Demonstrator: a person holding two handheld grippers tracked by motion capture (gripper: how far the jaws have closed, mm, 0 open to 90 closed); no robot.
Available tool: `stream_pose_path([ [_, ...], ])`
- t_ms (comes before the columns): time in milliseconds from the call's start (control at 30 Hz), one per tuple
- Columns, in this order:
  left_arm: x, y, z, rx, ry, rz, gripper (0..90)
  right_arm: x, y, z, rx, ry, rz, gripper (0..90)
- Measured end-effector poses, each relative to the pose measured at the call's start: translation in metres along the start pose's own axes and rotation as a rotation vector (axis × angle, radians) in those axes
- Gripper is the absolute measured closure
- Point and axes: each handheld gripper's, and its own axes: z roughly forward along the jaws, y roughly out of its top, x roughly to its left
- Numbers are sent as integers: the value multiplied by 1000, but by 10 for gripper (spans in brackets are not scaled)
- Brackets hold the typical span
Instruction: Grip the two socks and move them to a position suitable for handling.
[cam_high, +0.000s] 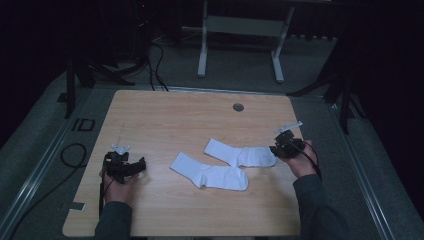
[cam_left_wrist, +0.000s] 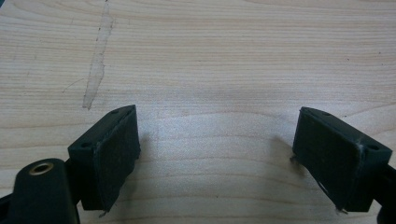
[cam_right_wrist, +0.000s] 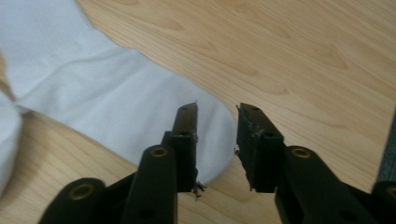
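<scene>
**Two white socks mid-table, a gripper at each side**

From above, the wooden table (cam_high: 165, 115) has plenty of bare room: the whole far half is open apart from a small round grommet (cam_high: 238, 107) near the back edge, and the near strip in front of the person is free too. Two white socks lie flat in the middle. The far sock (cam_high: 240, 153) reaches toward the right edge; the near sock (cam_high: 210, 172) sits just beside it, the two close or slightly overlapping, hard to say which. The left gripper (cam_high: 141, 164) rests near the left edge, well apart from the socks, in the left hand (cam_high: 117, 186). The right gripper (cam_high: 274, 149) is at the far sock's right end, held by the right hand (cam_high: 301, 159) close to the table's right edge. The room behind is dark; a white frame (cam_high: 240, 35) stands on the floor beyond, its top cut off.

In the left gripper view, the jaws stand wide apart over bare wood, nothing between them. A pale streak (cam_left_wrist: 96, 65) marks the table surface.

In the right gripper view, the jaws are released with a narrow gap, nothing clasped. One jaw overlaps the rounded end of the far sock (cam_right_wrist: 116, 102); the other is over wood. Whether the tip touches the cloth is unclear. The near sock (cam_right_wrist: 7, 140) is cut off at the left edge.
</scene>
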Motion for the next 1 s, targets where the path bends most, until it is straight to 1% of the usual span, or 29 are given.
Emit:
stream_pose_path([
  [200, 0, 0, 0, 0, 0, 0, 147, 14, 10, 5, -19, 36, -46, 610],
  [400, 0, 0, 0, 0, 0, 0, 147, 28, 22, 12, -28, 67, -88, 598],
  [500, 0, 0, 0, 0, 0, 0, 147, 34, 27, 16, -39, 91, -99, 593],
  [667, 0, 0, 0, 0, 0, 0, 147, 43, 32, 24, -38, 111, -121, 589],
  [1000, 0, 0, 0, 0, 0, 0, 147, 52, 38, 30, -42, 134, -144, 586],
])
